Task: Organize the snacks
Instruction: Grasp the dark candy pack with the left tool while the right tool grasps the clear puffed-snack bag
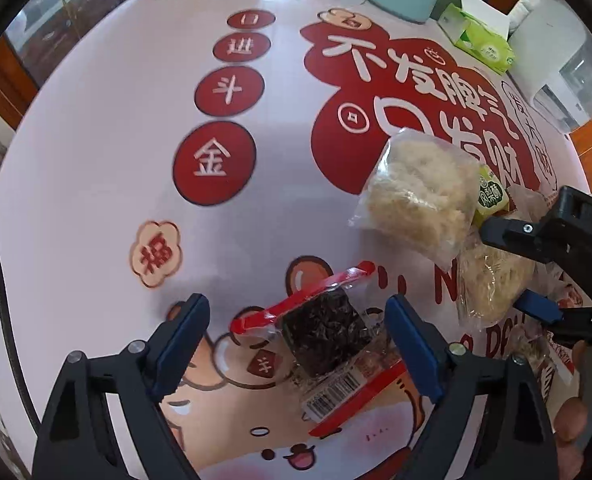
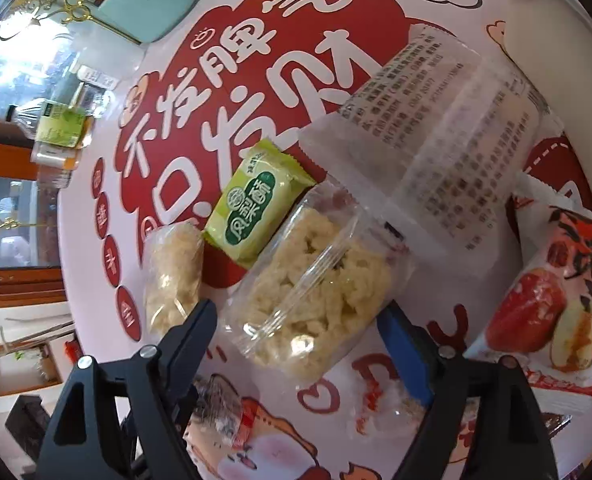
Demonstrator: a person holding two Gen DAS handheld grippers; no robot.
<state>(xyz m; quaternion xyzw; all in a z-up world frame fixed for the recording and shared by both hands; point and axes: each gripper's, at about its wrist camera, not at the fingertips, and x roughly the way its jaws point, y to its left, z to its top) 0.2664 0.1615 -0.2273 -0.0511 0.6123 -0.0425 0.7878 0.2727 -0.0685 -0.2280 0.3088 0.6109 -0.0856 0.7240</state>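
Clearly you had both tools poised: the left gripper (image 1: 296,320) stood with jaws wide, straddling the seaweed packet (image 1: 321,334) on the bench (image 1: 96,184) without gripping it. The right gripper (image 2: 299,316) likewise gaped around a rice-crisp packet (image 2: 307,284), holding nothing. You needed to close squarely across each packet's body, not its slippery seal. Beyond the seaweed packet lay bare cloth; beside the rice-crisp packet, the green pastry (image 2: 256,204) and the white wrapper (image 2: 439,136) crowded close.
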